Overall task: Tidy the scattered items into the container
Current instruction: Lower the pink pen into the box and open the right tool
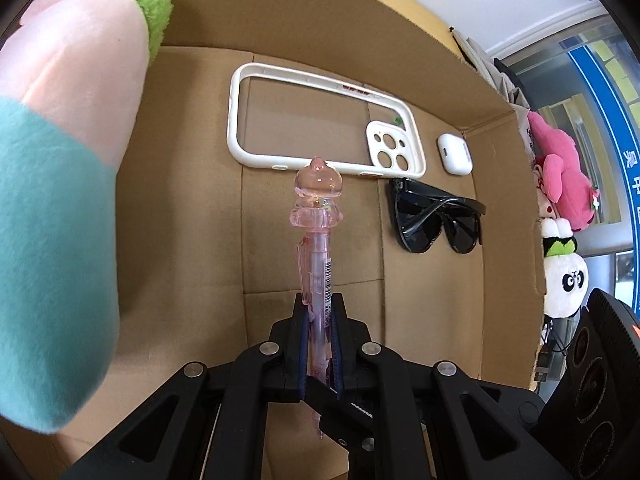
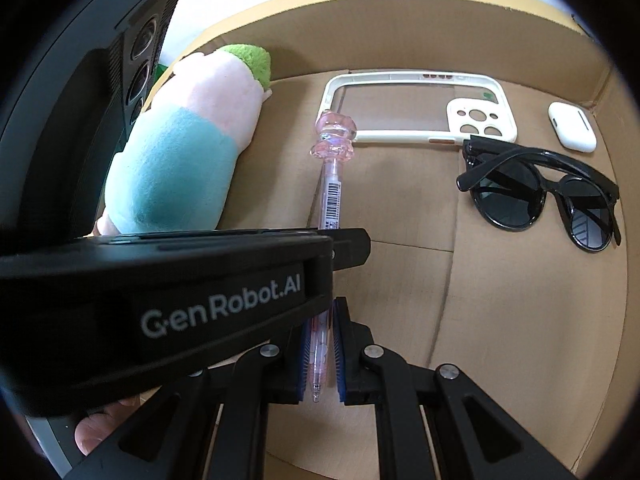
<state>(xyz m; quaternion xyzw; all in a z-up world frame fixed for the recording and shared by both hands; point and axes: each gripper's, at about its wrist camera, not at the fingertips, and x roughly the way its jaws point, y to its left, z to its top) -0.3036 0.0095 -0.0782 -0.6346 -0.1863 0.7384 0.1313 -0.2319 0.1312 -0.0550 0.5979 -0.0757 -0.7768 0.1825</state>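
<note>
A clear pink pen [image 1: 316, 248] with a figurine top is held over the floor of a cardboard box [image 1: 304, 12]. My left gripper [image 1: 319, 312] is shut on its barrel. In the right wrist view the pen [image 2: 331, 184] also runs between the pads of my right gripper [image 2: 320, 320], which look closed on its lower end; the left gripper's black body [image 2: 168, 300] crosses in front. In the box lie a white phone case [image 1: 320, 120], black sunglasses [image 1: 436, 220], a white earbud case [image 1: 454, 154] and a pink, teal and green plush [image 1: 60, 160].
Outside the box's right wall hang pink and white plush toys [image 1: 560, 184]. The box walls [image 2: 400, 28] rise behind and to the right. A person's fingertip [image 2: 92, 436] shows at the lower left of the right wrist view.
</note>
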